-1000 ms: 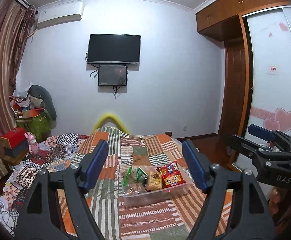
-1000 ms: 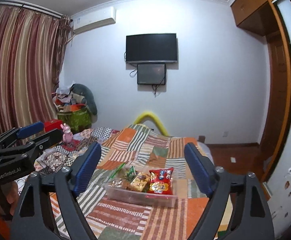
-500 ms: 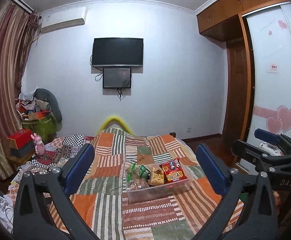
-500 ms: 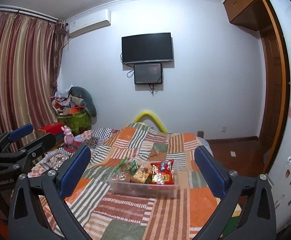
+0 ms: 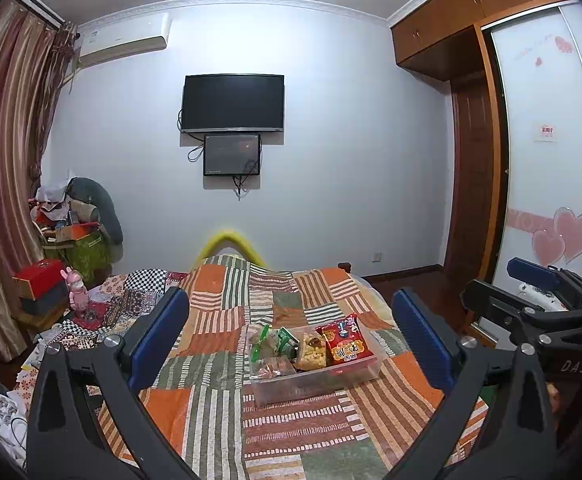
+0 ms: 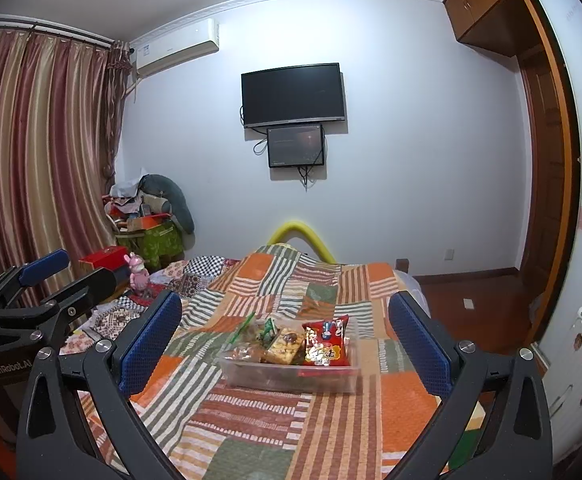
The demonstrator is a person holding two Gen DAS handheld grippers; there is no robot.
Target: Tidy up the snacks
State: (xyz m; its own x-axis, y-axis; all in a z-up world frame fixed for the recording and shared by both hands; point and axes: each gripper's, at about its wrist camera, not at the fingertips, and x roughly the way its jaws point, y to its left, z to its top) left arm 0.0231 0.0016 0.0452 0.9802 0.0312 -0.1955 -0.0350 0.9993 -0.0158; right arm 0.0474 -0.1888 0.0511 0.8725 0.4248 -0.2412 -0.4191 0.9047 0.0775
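Note:
A clear plastic box (image 5: 315, 384) stands on the patchwork bedspread (image 5: 219, 396). It holds a red snack bag (image 5: 345, 345), a yellow snack pack (image 5: 311, 354) and green packets (image 5: 277, 340). The box also shows in the right wrist view (image 6: 291, 376) with the red bag (image 6: 325, 345) upright at its right. My left gripper (image 5: 289, 336) is open and empty, held back from the box. My right gripper (image 6: 285, 338) is open and empty too, also short of the box.
A pink toy rabbit (image 5: 76, 286) and a red box (image 5: 39, 274) sit at the bed's left among cluttered bags (image 5: 79, 236). A yellow foam arch (image 5: 229, 242) marks the bed's far end. A wardrobe with sliding doors (image 5: 543, 168) stands at right.
Both grippers have opened wider and pulled back and up from the box, which now looks smaller and farther off. The snacks in the box have not moved.

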